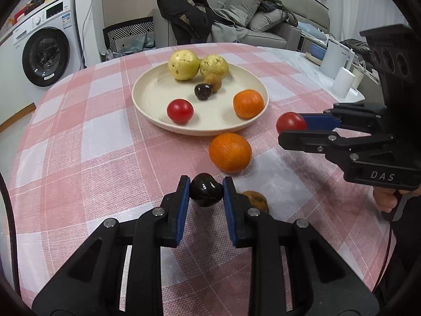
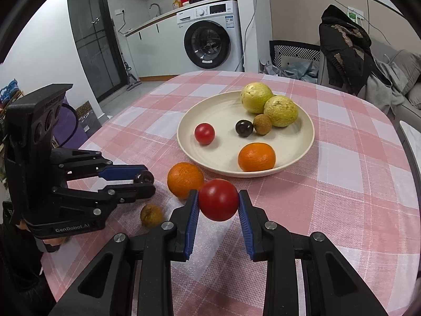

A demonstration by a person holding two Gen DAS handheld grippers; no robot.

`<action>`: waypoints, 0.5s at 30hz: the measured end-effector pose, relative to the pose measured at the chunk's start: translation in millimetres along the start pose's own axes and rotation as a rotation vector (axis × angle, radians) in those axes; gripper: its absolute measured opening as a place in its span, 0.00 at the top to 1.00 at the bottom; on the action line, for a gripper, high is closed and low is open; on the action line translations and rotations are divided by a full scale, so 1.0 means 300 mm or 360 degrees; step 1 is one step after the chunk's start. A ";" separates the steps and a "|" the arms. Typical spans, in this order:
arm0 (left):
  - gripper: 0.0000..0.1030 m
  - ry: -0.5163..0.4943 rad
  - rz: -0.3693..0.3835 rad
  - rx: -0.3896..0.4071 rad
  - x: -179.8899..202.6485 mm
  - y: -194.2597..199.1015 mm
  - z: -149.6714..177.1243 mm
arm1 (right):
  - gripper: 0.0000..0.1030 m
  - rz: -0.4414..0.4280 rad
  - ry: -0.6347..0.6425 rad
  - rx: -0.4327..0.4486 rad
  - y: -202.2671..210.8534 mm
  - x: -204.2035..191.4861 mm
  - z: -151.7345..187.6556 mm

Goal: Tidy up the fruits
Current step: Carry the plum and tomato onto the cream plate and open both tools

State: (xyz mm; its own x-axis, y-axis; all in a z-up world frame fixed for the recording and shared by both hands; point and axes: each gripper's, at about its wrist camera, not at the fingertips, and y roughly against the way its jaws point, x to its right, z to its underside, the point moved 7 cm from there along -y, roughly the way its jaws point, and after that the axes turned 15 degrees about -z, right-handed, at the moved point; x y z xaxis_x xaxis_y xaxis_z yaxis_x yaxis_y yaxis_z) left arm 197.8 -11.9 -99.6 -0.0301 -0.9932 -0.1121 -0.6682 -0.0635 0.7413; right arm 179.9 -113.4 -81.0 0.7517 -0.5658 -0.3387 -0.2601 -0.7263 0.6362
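Note:
My left gripper (image 1: pixel 206 190) is shut on a dark plum (image 1: pixel 206 189) just above the checked cloth; it also shows in the right wrist view (image 2: pixel 144 181). My right gripper (image 2: pixel 217 200) is shut on a red tomato (image 2: pixel 218 199), seen also in the left wrist view (image 1: pixel 290 123). A cream plate (image 1: pixel 155 97) holds two yellow fruits (image 1: pixel 183 64), a lychee (image 1: pixel 213 80), a dark plum (image 1: pixel 203 91), a tomato (image 1: pixel 180 111) and an orange (image 1: pixel 248 103). A loose orange (image 1: pixel 230 152) and a brown lychee (image 1: pixel 256 200) lie on the cloth in front of the plate.
The round table has a pink checked cloth (image 1: pixel 92 142). White cups (image 1: pixel 342 81) and a kettle stand at its far right edge. A washing machine (image 2: pixel 210 43), a chair with a dark coat (image 1: pixel 184 13) and a sofa stand beyond.

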 end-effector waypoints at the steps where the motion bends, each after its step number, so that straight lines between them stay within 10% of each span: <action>1: 0.78 0.0011 -0.0005 0.0014 -0.006 0.006 -0.007 | 0.70 0.0004 -0.0002 0.0007 0.003 0.002 -0.003; 15: 0.78 0.0016 -0.0032 0.0175 0.008 0.067 -0.110 | 0.70 0.0044 -0.0131 0.0182 0.079 0.071 -0.097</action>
State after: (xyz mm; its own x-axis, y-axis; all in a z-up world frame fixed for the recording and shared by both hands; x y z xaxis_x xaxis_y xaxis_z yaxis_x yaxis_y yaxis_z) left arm 208.8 -18.8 -63.0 -0.0086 -0.9928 -0.1191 -0.7462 -0.0729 0.6617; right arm 207.3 -131.2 -52.9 0.6921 -0.6131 -0.3809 -0.3508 -0.7469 0.5648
